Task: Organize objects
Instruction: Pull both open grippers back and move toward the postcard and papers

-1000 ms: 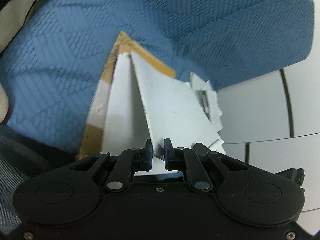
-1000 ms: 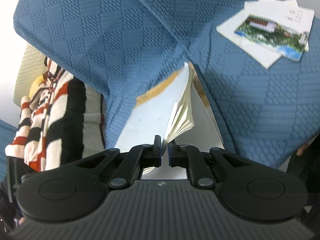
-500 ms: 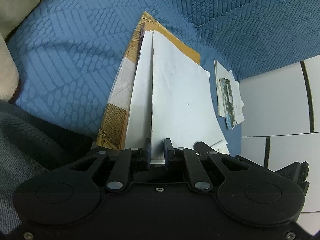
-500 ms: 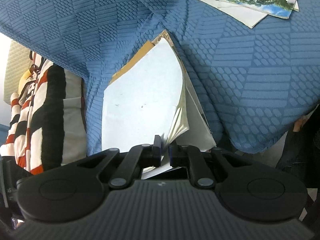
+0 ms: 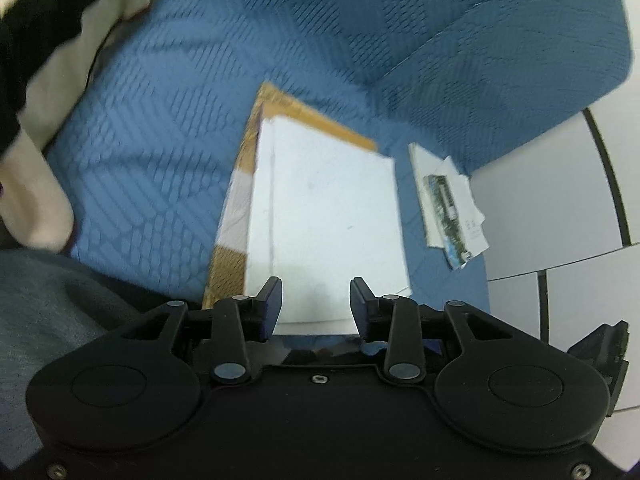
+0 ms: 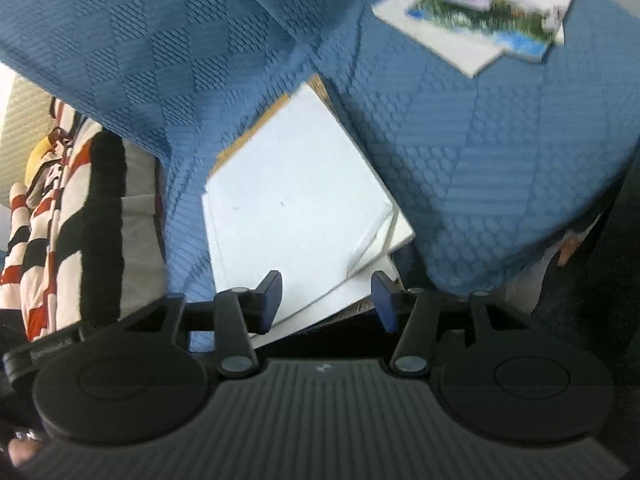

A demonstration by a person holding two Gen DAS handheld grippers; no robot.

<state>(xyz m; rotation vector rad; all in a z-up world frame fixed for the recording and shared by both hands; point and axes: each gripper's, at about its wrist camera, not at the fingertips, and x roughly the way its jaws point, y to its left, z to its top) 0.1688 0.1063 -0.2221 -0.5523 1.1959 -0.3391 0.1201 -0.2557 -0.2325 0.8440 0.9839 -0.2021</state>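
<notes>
Letting go is the step I judge myself to be in: the white book (image 5: 324,216) lies closed and flat on the blue sofa seat (image 5: 152,168), on top of an orange-brown book (image 5: 228,276) whose edge shows along its left side. In the left wrist view the left claw (image 5: 316,300) has just been opening, its two pads standing apart with the book's near edge showing between them, neither pad pressing on it. In the right wrist view the right claw (image 6: 326,296) has likewise just been opening, wider, and the near corner of the white book (image 6: 296,208) sits between its pads, again untouched; one cover corner there looks slightly lifted.

To finish well, I would draw both claws straight back toward me along the line they point, not sideways, so no pad catches the loose corner and flips the cover up. I would keep the jaws apart until they are past the near edge.

A smaller stack of papers with a green printed picture (image 6: 484,24) lies farther off on the sofa, well apart from the books, near the seat's right edge in the left view. If tidying goes on, that pile looks like the next candidate. A striped cloth (image 6: 60,216) lies to the left, clear of the work.
</notes>
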